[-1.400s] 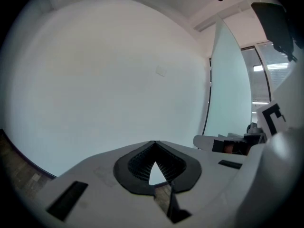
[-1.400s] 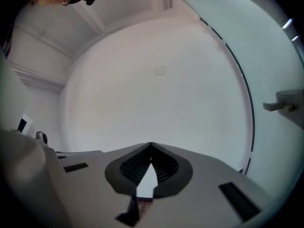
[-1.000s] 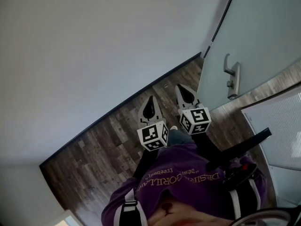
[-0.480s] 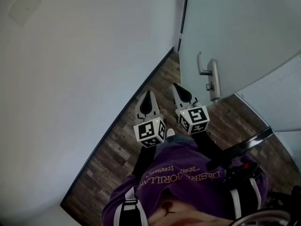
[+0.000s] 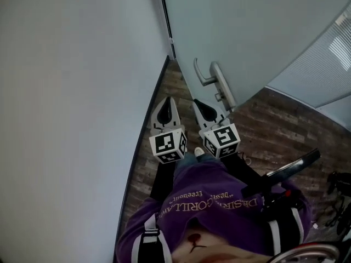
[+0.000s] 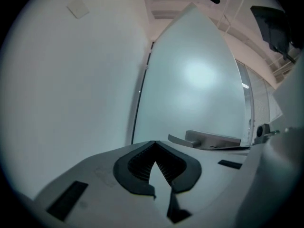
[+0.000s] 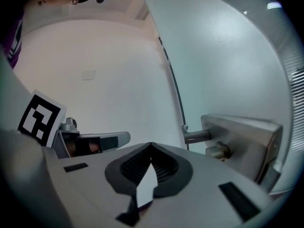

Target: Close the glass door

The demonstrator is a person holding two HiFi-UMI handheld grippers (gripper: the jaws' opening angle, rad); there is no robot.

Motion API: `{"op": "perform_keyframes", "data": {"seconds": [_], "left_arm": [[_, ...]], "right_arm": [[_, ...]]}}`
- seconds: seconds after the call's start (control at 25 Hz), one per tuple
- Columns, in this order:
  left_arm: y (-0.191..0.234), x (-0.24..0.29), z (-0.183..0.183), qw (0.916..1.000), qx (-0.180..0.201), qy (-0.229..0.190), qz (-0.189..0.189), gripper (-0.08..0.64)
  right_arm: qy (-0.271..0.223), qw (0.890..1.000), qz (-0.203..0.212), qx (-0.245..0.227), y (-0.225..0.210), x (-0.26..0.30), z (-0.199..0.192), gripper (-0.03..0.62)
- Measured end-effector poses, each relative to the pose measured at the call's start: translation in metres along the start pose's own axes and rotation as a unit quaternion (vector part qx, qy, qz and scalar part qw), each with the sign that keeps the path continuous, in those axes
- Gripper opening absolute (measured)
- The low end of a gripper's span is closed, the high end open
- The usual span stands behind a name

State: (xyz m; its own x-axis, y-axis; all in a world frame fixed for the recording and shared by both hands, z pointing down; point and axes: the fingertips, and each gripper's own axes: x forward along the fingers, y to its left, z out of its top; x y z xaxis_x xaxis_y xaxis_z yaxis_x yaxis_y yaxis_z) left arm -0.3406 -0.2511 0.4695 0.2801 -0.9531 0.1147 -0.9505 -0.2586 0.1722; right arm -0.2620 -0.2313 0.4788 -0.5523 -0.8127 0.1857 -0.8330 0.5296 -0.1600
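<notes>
Left gripper (image 5: 166, 99) and right gripper (image 5: 197, 101) are being held side by side near the handle (image 5: 211, 79) of the glass door (image 5: 247, 32), jaws pinched together on nothing.

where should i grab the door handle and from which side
Probably the lever of the door handle, not its flat plate: the bar is slim, runs level and stands off the glass door. Come at it head-on from the person's side, jaws above and below. The right hand-held gripper, now shut, is nearest.

purple sweatshirt (image 5: 208, 182): upside-down print "desire gorilla", rest illegible.
</notes>
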Motion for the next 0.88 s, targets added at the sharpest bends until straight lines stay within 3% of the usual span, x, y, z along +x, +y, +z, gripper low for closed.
{"op": "perform_keyframes", "data": {"seconds": [0.16,0.36,0.48,0.56,0.6,0.64,0.76,0.8,0.88], "left_arm": [[-0.029,0.032,0.008,0.9928,0.077,0.017,-0.091,0.002],[-0.046,0.044,0.03,0.9673,0.176,-0.003,-0.182,0.003],[-0.059,0.06,0.02,0.9436,0.242,-0.01,-0.226,0.071],[-0.065,0.071,0.008,0.9231,0.296,-0.009,-0.245,0.106],[-0.069,0.077,0.004,0.9077,0.332,-0.012,-0.257,0.106],[-0.074,0.081,-0.001,0.8866,0.374,-0.016,-0.272,0.106],[-0.086,0.087,-0.017,0.8061,0.491,-0.034,-0.329,0.106],[-0.085,0.088,-0.021,0.7851,0.515,-0.042,-0.342,0.106],[-0.081,0.091,-0.027,0.7512,0.555,-0.052,-0.354,0.106]], "right_arm": [[-0.01,0.999,-0.046,0.017,-0.014,0.004,0.01,-0.009],[-0.015,0.994,-0.101,0.029,0.001,-0.004,0.011,-0.009],[-0.013,0.99,-0.134,0.033,-0.001,-0.01,0.007,-0.009],[-0.014,0.987,-0.158,0.031,-0.006,-0.015,0.006,-0.009],[-0.016,0.985,-0.169,0.033,-0.008,-0.019,0.005,-0.009],[-0.018,0.983,-0.182,0.036,-0.011,-0.022,0.005,-0.009],[-0.023,0.976,-0.212,0.039,-0.016,-0.032,0.004,-0.009],[-0.024,0.974,-0.22,0.039,-0.018,-0.034,0.003,-0.009],[-0.025,0.97,-0.238,0.041,-0.022,-0.04,0.0,-0.009]]}}
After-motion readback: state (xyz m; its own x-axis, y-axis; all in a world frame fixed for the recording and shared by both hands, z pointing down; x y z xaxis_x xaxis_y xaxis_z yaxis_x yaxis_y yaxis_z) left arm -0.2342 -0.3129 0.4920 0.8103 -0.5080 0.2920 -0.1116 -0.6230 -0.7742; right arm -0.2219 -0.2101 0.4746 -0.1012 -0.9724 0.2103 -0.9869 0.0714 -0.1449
